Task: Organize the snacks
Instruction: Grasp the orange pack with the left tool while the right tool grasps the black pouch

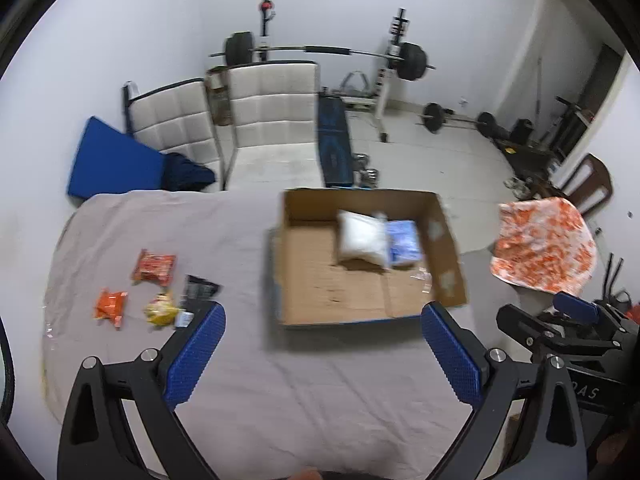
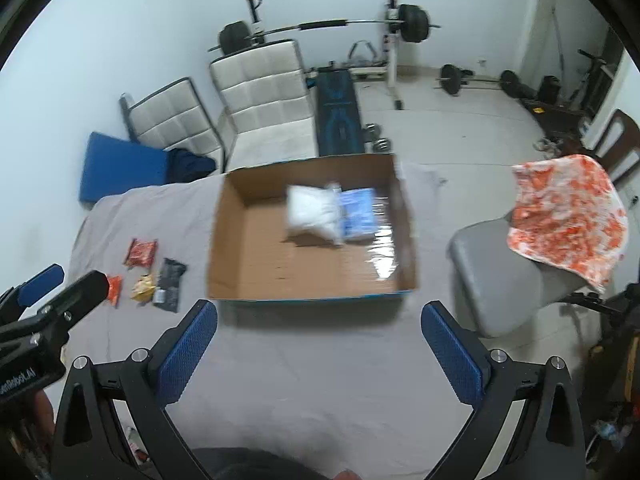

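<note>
Left gripper (image 1: 322,354): jaws spread wide, nothing held, hovering over the near part of the cloth-covered table (image 1: 248,392). Right gripper (image 2: 320,350): likewise wide and empty, near edge of the table, just short of the cardboard box (image 2: 224,240). Box: open-topped, right of centre; contents a white packet (image 2: 316,216) and a blue packet (image 2: 360,210) side by side at its far right, plus what looks like clear wrapping near them. Loose snacks, left side of the table, well apart from the box: red packet (image 1: 155,266), orange packet (image 1: 110,306), yellow packet (image 1: 160,310), black packet (image 1: 196,292), grouped closely. Step in hand, by judgement: between placements, four items outstanding. Next move calls for the left gripper to reach left, descend on one packet and close on it.
</note>
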`<state>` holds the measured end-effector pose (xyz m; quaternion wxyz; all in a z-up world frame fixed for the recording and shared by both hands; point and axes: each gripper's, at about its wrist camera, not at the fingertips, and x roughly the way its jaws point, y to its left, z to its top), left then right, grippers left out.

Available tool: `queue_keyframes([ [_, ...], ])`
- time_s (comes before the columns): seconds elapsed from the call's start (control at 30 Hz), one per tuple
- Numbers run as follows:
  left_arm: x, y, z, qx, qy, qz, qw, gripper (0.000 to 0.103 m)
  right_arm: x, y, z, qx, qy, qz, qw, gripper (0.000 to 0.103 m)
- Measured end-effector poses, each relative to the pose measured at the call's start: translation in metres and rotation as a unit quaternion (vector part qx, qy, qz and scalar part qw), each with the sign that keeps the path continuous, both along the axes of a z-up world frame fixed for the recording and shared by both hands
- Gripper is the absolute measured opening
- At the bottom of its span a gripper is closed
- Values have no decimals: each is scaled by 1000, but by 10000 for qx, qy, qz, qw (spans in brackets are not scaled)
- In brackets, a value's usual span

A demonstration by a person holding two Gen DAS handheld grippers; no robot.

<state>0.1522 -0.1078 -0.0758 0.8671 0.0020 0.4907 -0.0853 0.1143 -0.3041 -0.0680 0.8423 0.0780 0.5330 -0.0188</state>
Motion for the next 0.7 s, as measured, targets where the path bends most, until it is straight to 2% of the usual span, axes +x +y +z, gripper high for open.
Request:
queue_keyframes([
  [0.17, 18, 81, -8, 167, 140, 544, 9983, 100, 38, 83, -27, 394, 304, 515, 9974, 103],
  [0.33, 36, 188, -35, 369, 247, 1369, 9896, 100, 81, 175, -67, 644, 688, 943, 9911, 103],
  [0.43, 51, 250, -68, 533, 521, 1693, 9827, 100, 108, 233, -104, 716, 1001, 1137, 9859, 103],
  [0.53, 70, 314, -116, 538, 1030, 1956, 9738, 100, 135, 281, -155, 715, 1447, 1180, 9798, 103],
  [0.7, 96, 381, -182, 392, 1641, 2150, 9619, 100, 173, 327, -248, 745, 2223, 865, 9683, 103],
])
